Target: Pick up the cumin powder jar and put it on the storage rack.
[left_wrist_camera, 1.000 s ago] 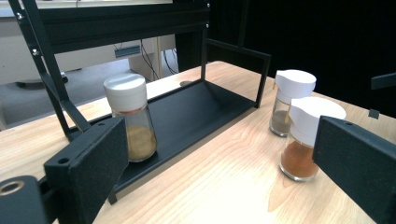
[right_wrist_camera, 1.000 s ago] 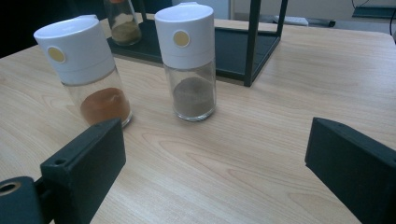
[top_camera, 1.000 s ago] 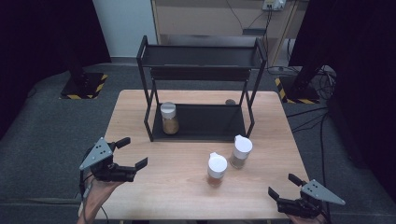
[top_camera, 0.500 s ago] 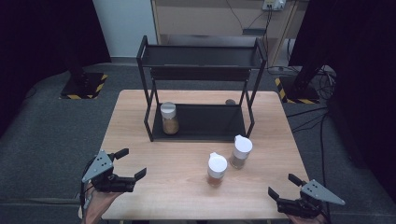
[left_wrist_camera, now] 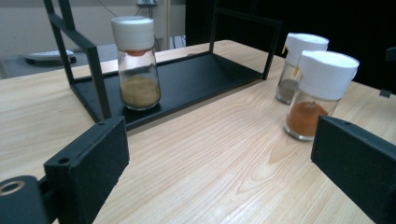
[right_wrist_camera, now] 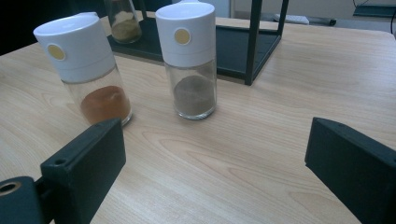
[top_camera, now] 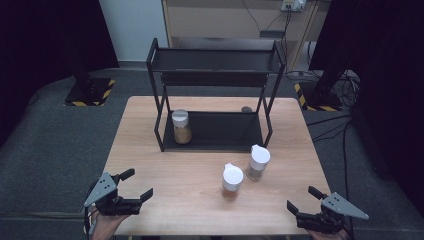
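Three white-capped glass spice jars are in view. One with yellowish powder (top_camera: 181, 127) (left_wrist_camera: 137, 65) stands on the bottom shelf of a black two-tier rack (top_camera: 215, 131). One with orange powder (top_camera: 232, 180) (right_wrist_camera: 86, 74) (left_wrist_camera: 317, 93) and one with grey-brown powder (top_camera: 258, 163) (right_wrist_camera: 190, 63) (left_wrist_camera: 294, 63) stand on the wooden table in front of the rack. My left gripper (top_camera: 136, 186) hovers open at the table's near left corner. My right gripper (top_camera: 303, 199) is open at the near right corner. Neither holds anything.
The wooden table (top_camera: 165, 165) has bare room between the grippers and the jars. A small dark round object (top_camera: 246, 109) lies behind the rack. The rack's top shelf (top_camera: 215, 60) carries nothing. Dark curtains, stands and cables surround the table.
My left gripper has drawn back toward the table's near left corner and moved slightly right. The right gripper and the jars have stayed put.
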A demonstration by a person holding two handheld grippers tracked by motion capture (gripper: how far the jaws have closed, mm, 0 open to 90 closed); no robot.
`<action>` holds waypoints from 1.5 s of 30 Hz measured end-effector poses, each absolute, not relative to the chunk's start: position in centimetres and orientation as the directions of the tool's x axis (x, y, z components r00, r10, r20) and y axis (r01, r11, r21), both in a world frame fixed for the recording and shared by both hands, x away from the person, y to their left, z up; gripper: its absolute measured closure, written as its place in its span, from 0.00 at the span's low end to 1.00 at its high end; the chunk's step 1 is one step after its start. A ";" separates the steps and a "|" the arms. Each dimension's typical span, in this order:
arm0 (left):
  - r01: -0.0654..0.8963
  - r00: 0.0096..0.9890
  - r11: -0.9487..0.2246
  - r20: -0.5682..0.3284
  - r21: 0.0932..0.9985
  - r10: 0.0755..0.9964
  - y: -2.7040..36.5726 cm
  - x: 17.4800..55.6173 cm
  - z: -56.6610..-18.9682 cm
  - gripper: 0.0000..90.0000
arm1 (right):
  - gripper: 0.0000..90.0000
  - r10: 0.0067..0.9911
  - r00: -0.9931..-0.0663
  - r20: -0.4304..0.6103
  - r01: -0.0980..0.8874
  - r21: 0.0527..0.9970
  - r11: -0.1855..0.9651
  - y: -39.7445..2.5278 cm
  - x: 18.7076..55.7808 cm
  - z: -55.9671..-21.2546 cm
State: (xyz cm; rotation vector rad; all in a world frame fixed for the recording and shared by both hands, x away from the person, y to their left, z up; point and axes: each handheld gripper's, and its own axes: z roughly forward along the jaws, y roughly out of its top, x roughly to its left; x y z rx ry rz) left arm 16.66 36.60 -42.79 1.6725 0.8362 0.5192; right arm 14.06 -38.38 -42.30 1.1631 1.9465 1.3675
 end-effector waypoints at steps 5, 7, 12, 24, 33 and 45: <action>0.273 0.642 -0.092 -0.110 0.958 0.758 37.0 16.4 -43.8 0.04 | 0.06 0.851 -0.519 0.075 0.361 0.922 0.139 -38.3 14.1 -42.3; 0.277 0.639 -0.100 -0.106 0.956 0.762 37.0 16.3 -44.0 0.03 | 0.06 0.851 -0.519 0.075 0.362 0.922 0.140 -38.3 14.1 -42.3; 0.291 0.630 -0.108 -0.106 0.951 0.769 37.1 16.4 -44.5 0.04 | 0.06 0.851 -0.519 0.076 0.362 0.922 0.138 -38.4 14.1 -42.3; 0.262 0.613 -0.133 -0.059 0.956 0.788 37.2 16.4 -45.3 0.03 | 0.06 0.847 -0.526 0.074 0.362 0.921 0.144 -38.3 14.2 -42.3; 0.257 0.612 -0.124 -0.062 0.958 0.788 37.7 16.4 -45.7 0.02 | 0.06 0.847 -0.525 0.081 0.367 0.920 0.140 -38.4 14.3 -42.3; 0.267 0.640 -0.136 -0.070 0.954 0.765 37.8 16.8 -45.6 0.02 | 0.06 0.844 -0.532 0.077 0.360 0.922 0.143 -38.4 14.2 -42.4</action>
